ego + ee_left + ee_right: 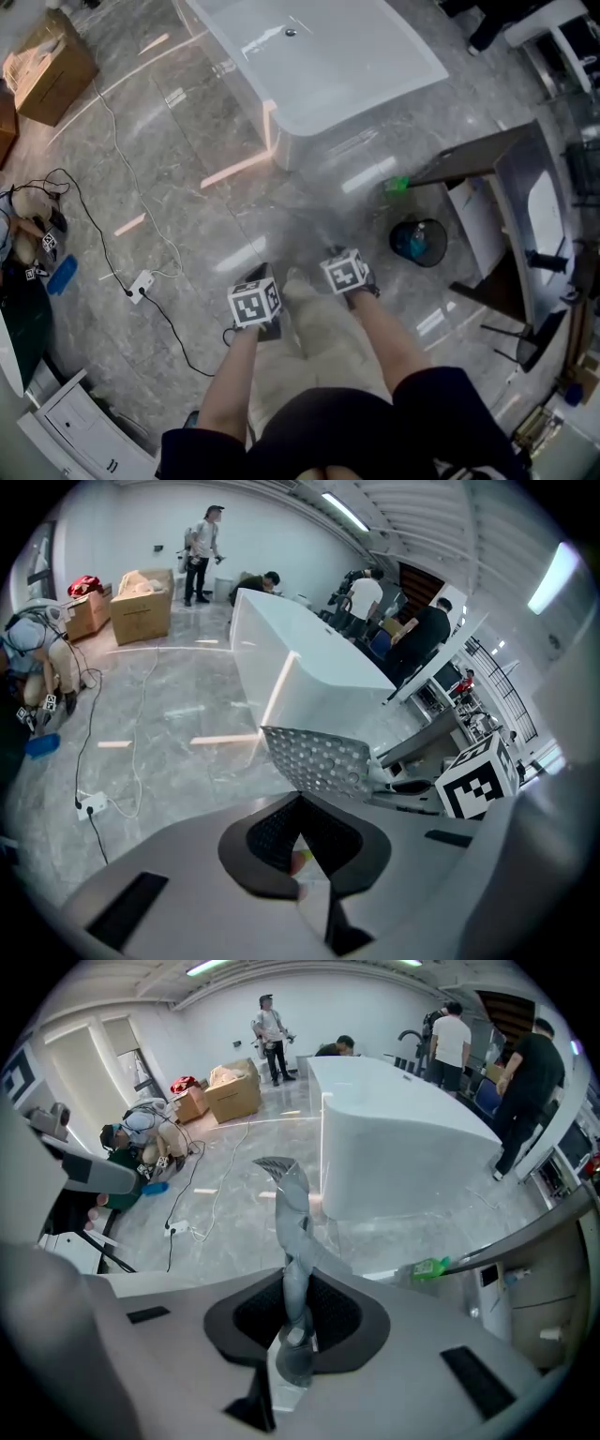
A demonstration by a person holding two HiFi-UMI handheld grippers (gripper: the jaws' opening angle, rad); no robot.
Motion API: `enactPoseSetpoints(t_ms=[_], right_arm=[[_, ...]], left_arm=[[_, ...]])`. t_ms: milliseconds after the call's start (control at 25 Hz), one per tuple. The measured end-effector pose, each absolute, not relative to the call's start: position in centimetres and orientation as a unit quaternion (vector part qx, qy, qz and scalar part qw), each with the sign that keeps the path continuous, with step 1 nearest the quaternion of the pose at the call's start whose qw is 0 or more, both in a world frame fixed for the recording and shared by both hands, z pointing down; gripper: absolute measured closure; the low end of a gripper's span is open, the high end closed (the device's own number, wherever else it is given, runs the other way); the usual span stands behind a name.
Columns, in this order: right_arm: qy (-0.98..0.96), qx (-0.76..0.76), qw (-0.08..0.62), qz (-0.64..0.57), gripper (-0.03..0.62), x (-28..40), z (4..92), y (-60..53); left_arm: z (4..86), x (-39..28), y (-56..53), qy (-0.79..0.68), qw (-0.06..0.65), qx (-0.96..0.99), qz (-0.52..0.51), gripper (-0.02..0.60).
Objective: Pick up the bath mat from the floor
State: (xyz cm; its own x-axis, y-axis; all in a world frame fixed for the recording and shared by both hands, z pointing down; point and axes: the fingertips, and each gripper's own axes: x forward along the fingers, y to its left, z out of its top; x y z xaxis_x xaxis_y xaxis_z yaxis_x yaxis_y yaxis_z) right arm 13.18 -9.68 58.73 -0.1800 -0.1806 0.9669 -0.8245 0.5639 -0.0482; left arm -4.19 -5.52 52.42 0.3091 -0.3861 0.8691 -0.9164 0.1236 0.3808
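The bath mat [323, 352] is pale and dotted with holes. It hangs off the floor between my two grippers, in front of the person's legs. My left gripper [277, 317] is shut on the mat's one top edge. In the left gripper view a perforated corner of the mat [319, 759] sticks up past the left gripper [302, 857]. My right gripper [351, 292] is shut on the other top edge. In the right gripper view a twisted fold of the mat [292, 1227] rises from the right gripper [296, 1337].
A white bathtub [319, 56] stands ahead. A dark counter [497, 178], a round bin [419, 242] and a green bottle [397, 184] are to the right. A cable with a power strip [141, 284] and a cardboard box [47, 61] lie to the left. Several people stand beyond the tub [281, 639].
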Motion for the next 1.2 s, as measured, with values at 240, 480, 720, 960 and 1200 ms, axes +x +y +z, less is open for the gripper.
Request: enactPoseSetpoints(t_ms=[240, 480, 720, 960, 1200], right_arm=[[-0.698, 0.383, 0.519, 0.311, 0.534, 15.7, 56.0, -10.6], [-0.711, 0.394, 0.481, 0.328, 0.534, 16.4, 53.0, -10.1], [-0.71, 0.409, 0.442, 0.366, 0.534, 16.9, 50.8, -8.2], [-0.714, 0.425, 0.429, 0.354, 0.534, 17.2, 49.1, -8.4], [-0.71, 0.421, 0.423, 0.374, 0.534, 17.2, 48.4, -7.2]], left_arm=[[49.7, -3.4, -5.9, -0.527, 0.51, 0.629, 0.257, 0.588], [47.7, -2.6, -5.4, -0.522, 0.499, 0.639, 0.265, 0.588], [46.0, -1.5, -4.5, -0.513, 0.487, 0.654, 0.268, 0.588], [45.1, -1.2, -3.5, -0.511, 0.477, 0.661, 0.273, 0.588], [44.2, -1.4, -4.0, -0.516, 0.468, 0.665, 0.271, 0.588]])
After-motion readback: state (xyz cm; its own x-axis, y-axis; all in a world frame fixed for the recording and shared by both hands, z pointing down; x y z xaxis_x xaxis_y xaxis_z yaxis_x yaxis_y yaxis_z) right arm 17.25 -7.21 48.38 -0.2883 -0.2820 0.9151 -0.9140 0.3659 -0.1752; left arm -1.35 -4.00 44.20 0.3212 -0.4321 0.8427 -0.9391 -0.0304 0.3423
